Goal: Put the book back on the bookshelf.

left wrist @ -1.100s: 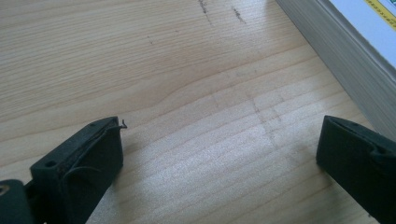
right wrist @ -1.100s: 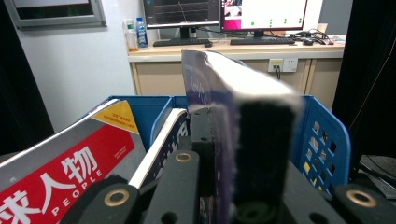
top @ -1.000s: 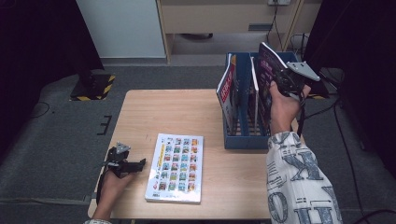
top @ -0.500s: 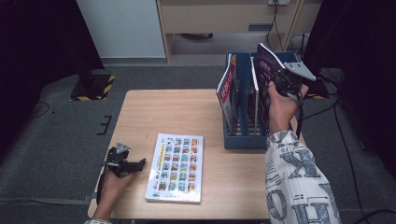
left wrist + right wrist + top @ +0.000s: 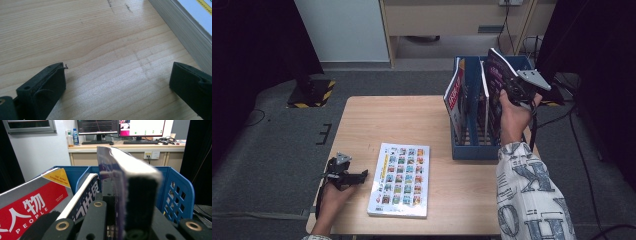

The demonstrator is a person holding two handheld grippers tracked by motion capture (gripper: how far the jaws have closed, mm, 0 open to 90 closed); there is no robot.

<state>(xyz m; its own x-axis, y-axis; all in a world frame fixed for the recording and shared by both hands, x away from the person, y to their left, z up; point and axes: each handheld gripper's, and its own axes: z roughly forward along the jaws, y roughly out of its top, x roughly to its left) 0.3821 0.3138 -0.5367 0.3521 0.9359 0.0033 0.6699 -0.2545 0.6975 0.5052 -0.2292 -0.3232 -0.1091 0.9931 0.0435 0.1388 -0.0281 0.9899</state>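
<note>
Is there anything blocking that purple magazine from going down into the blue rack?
Nothing visible does. The right tool grips the purple magazine above the blue rack's rightmost slot. The red magazine and another one stand in slots further left, beside its path.

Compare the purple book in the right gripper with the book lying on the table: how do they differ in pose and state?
The purple book stands on edge, tilted, over the blue rack; the picture-grid book lies flat on the table. The purple book is clamped in the right gripper; the picture-grid book lies free, beside the open left gripper. Both are closed.
</note>
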